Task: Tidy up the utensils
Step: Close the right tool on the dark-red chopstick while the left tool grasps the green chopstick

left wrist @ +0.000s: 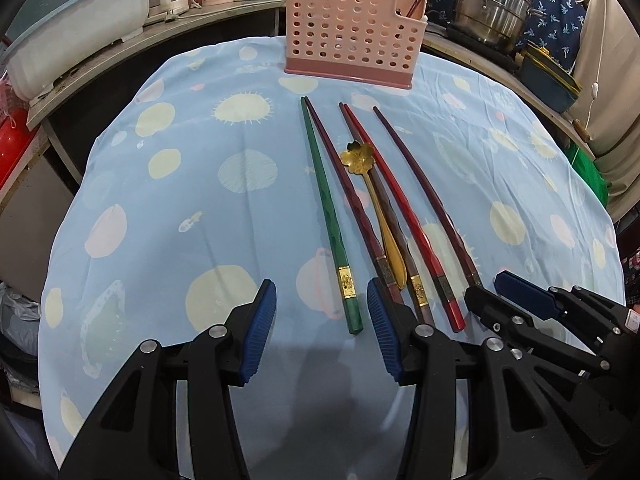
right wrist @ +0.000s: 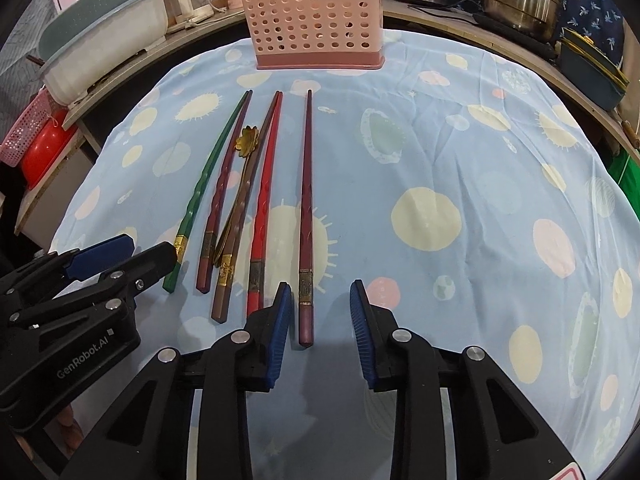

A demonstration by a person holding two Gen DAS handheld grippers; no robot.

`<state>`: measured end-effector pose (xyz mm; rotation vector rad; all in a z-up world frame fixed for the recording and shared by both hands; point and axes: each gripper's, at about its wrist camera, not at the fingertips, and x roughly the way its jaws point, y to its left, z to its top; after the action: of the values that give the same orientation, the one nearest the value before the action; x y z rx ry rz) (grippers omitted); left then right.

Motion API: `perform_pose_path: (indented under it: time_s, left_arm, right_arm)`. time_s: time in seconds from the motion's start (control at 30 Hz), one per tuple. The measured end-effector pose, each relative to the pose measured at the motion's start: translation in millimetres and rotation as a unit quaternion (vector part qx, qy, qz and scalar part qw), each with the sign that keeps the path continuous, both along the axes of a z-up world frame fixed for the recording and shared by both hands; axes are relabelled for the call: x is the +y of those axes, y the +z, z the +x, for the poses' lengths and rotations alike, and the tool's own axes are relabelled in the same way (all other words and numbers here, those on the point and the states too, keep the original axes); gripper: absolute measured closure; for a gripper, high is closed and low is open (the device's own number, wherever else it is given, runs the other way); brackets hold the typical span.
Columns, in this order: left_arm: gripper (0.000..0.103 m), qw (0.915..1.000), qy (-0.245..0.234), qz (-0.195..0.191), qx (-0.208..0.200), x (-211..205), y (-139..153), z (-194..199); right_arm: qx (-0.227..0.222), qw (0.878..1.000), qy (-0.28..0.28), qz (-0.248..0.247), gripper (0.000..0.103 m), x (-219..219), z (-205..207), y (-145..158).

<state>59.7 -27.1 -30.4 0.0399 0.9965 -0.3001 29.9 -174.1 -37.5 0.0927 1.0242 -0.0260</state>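
Note:
Several chopsticks lie side by side on the blue patterned cloth point(left wrist: 192, 184): a green one point(left wrist: 325, 196), dark red, brown, a red one point(left wrist: 400, 216) and a purple one point(right wrist: 307, 200). A gold spoon point(left wrist: 357, 159) with a flower-shaped bowl rests across the middle ones. The pink perforated holder point(left wrist: 352, 28) stands at the far edge with a chopstick in it. My left gripper point(left wrist: 322, 332) is open, with the green chopstick's thick end between its fingers, untouched. My right gripper point(right wrist: 318, 320) is open around the purple chopstick's end, which lies close to the left pad point(right wrist: 280, 320).
A pale dish basin point(left wrist: 76, 24) sits on the shelf at back left, with a red tub point(left wrist: 12, 152) below it. Steel pots point(left wrist: 492, 12) stand at back right. The cloth to the right of the chopsticks point(right wrist: 460, 160) is bare. The two grippers are close side by side.

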Motion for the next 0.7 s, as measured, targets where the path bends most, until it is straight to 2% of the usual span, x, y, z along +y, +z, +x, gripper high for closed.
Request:
perform_pose_path:
  time_s: [0.47,0.7]
  left_arm:
    - [0.061,0.9999,0.002,0.014,-0.002,-2.3,-9.0,4.3]
    - [0.084,0.9999,0.003,0.014,-0.007,-1.3,-10.1,6.8]
  right_arm:
    - [-0.004,1.0,0.003,-0.011,0.075,2.9,0.5,-1.6]
    - [-0.007,1.0,0.006,-0.016,0.083,4.6,0.2,-1.3]
